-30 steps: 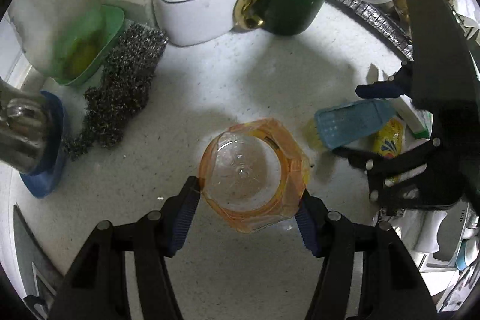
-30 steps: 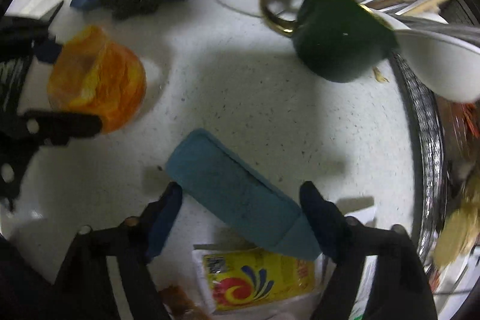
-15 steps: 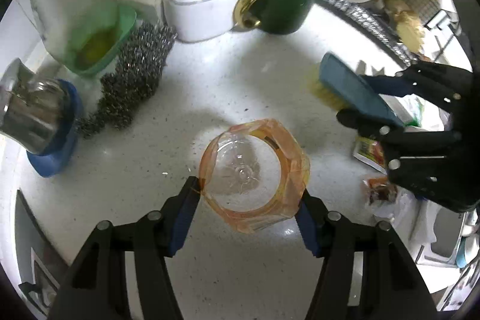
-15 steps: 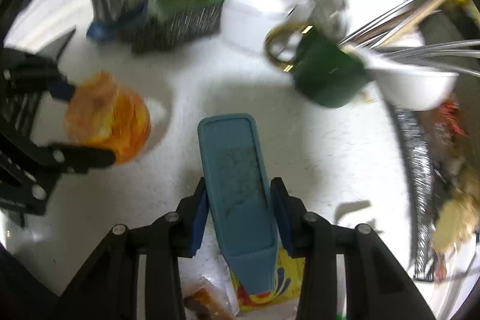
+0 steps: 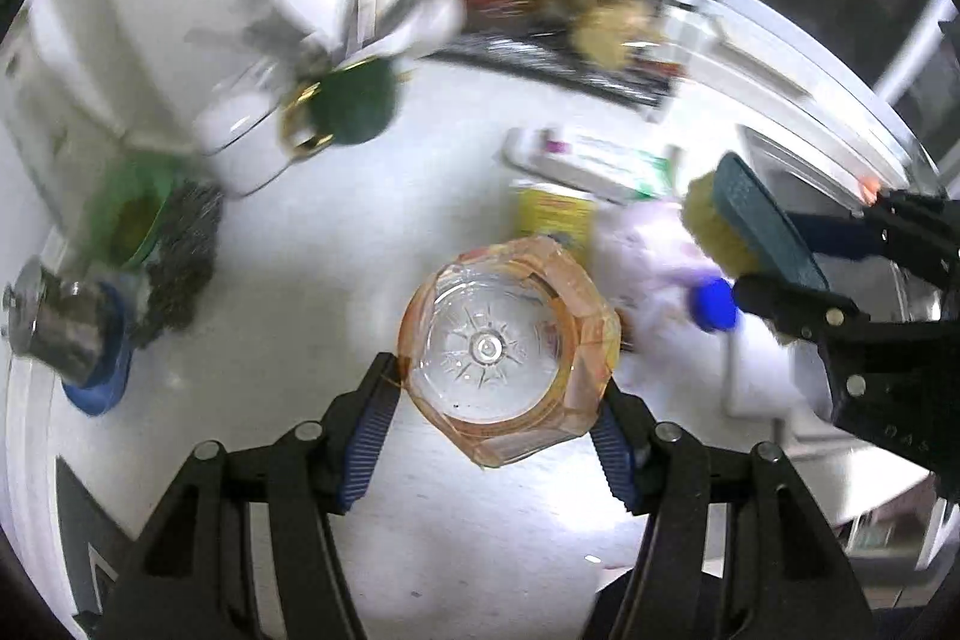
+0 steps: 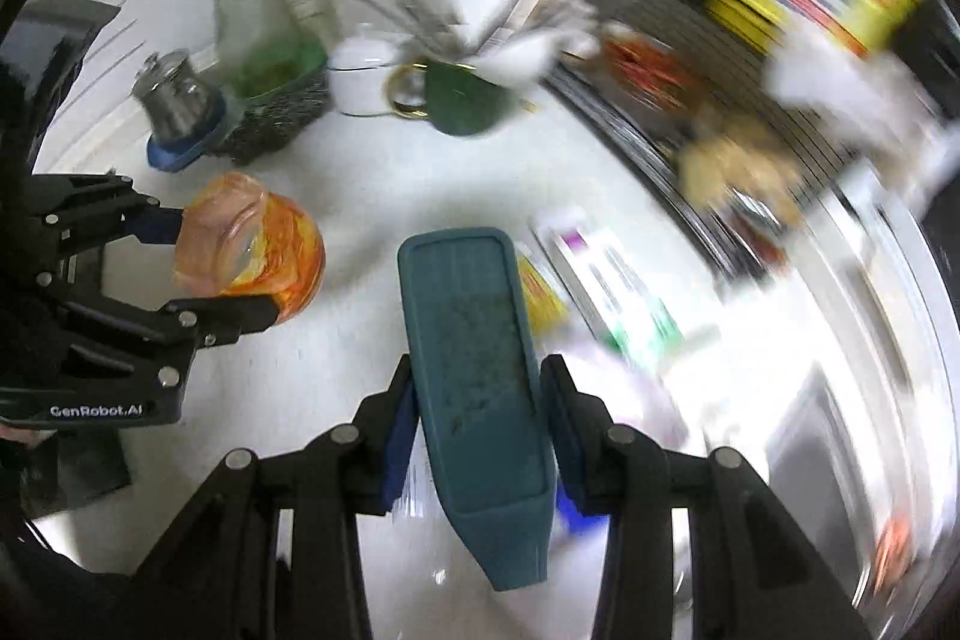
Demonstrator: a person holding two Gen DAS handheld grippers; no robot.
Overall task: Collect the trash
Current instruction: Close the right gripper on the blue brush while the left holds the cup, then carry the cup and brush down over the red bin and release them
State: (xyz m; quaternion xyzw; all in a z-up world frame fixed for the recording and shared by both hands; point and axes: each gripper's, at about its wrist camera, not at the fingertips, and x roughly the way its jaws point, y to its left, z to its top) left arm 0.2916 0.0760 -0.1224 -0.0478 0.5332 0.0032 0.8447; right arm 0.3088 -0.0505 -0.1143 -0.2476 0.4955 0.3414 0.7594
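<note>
My left gripper is shut on a crushed clear plastic bottle with an orange label and holds it above the white counter; the bottle also shows in the right wrist view. My right gripper is shut on a teal scrub brush with yellow bristles, lifted to the right of the bottle. Below on the counter lie a yellow packet, a white-green box and a crumpled white bag with a blue cap.
A green mug with a gold handle, a white lidded pot, steel wool, a green dish and a metal cup on a blue coaster stand at the back left. A dish rack runs along the right.
Both grippers have risen and swung right with their loads. The brush went from lying on the counter, to gripped, to lifted clear. The view is motion-blurred now.
</note>
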